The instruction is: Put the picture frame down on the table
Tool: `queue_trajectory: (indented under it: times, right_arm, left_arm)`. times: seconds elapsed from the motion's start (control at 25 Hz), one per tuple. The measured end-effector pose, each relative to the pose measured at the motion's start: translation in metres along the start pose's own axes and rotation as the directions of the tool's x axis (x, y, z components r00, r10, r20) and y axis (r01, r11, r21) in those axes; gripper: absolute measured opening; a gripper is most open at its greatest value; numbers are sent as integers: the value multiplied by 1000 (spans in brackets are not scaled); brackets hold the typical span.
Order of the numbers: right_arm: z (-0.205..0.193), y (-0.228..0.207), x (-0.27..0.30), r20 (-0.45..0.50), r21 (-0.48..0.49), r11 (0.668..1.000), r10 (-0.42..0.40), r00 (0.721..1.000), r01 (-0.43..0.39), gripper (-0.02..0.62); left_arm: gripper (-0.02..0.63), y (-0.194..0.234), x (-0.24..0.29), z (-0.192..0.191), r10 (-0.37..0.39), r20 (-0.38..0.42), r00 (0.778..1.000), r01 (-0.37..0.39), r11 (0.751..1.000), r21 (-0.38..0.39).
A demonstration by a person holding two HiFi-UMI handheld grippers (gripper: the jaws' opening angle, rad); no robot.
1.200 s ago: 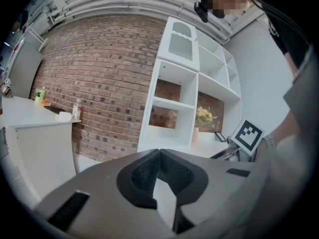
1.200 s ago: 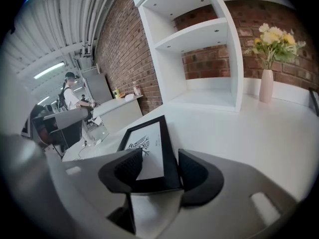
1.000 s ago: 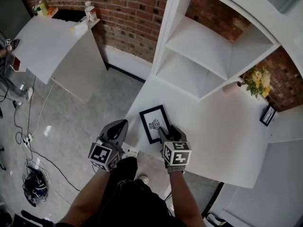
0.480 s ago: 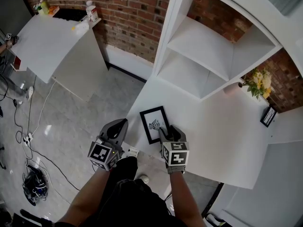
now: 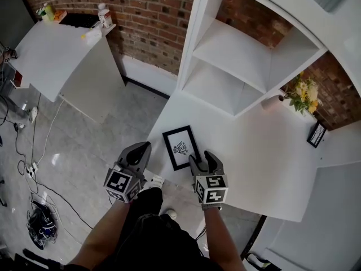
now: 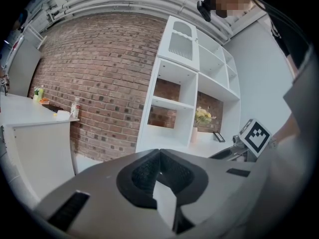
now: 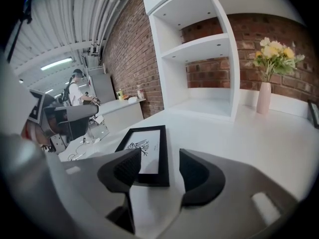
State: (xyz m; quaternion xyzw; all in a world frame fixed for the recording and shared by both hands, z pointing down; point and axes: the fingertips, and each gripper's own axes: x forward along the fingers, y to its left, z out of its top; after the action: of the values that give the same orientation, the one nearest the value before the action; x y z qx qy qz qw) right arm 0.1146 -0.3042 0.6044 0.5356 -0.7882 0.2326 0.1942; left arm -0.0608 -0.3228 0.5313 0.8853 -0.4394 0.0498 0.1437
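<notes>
Since the earlier frame, our right gripper [image 5: 202,161] has eased back slightly, its jaws just opening; they stand spread, gripping nothing. Our left gripper [image 5: 144,148], beside the table [image 5: 265,168]: jaws pressed together, empty. Just ahead of the right jaws we see the picture frame [image 5: 180,147] lying flat on that white table; shelves [image 5: 237,55] and flowers [image 5: 302,95] stand beyond.

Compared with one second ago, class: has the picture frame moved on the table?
No. The picture frame lies flat at the same spot, equally near the left edge of the table and the foot of the shelf unit.
</notes>
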Motion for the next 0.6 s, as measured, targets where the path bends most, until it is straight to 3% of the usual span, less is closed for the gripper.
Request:
queue_trajectory:
  times: [0.28, 0.6]
  right_arm:
    - [9, -10, -25, 80, 14, 999, -38, 996, 37, 111]
    - [15, -12, -56, 172, 32, 999, -31, 985, 26, 5]
  left_arm:
    - [-3, -15, 4, 6, -33, 12, 999, 33, 999, 17]
    - [-3, -37, 3, 5, -67, 9, 998, 67, 998, 22]
